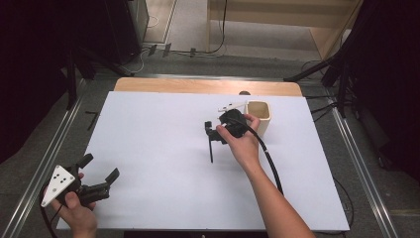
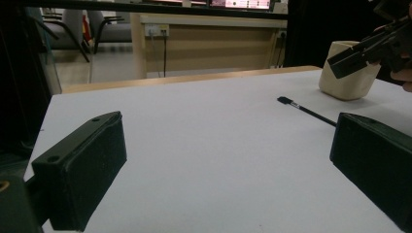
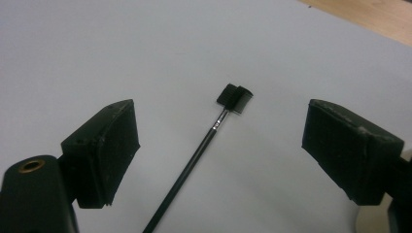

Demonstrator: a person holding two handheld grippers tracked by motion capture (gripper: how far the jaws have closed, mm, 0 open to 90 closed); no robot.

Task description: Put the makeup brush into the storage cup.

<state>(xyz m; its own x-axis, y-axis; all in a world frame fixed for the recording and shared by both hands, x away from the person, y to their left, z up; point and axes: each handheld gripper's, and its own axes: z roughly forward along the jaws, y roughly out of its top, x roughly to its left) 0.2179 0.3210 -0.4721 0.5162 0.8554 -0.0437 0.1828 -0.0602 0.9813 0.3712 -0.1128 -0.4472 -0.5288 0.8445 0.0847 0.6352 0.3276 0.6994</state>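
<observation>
I hold a two-jaw claw in each hand over a table covered by a white sheet (image 1: 158, 129).

My right claw (image 1: 212, 133) sits near the middle of the sheet, a little toward the far edge and the right side. It points down at the surface, and its jaws stand wide apart with nothing between the pads. In the right gripper view, the two black pads frame a thin black brush (image 3: 204, 141) lying flat on the white sheet. The brush has a long slim handle, a short silver collar and a small square black head. The head lies farther from the claw; the handle runs back toward the bottom of that view, between the two pads. Neither pad touches it.

In the high view the brush (image 1: 211, 149) shows as a thin dark line just below my right claw, its handle running toward the near edge.

A cream-coloured cup (image 1: 259, 116) stands upright just beyond my right hand, close to the far right part of the sheet. It is open at the top.

My left claw (image 1: 101, 179) rests at the near left corner of the sheet, well apart from the brush. Its jaws are also spread wide and grip nothing.
</observation>
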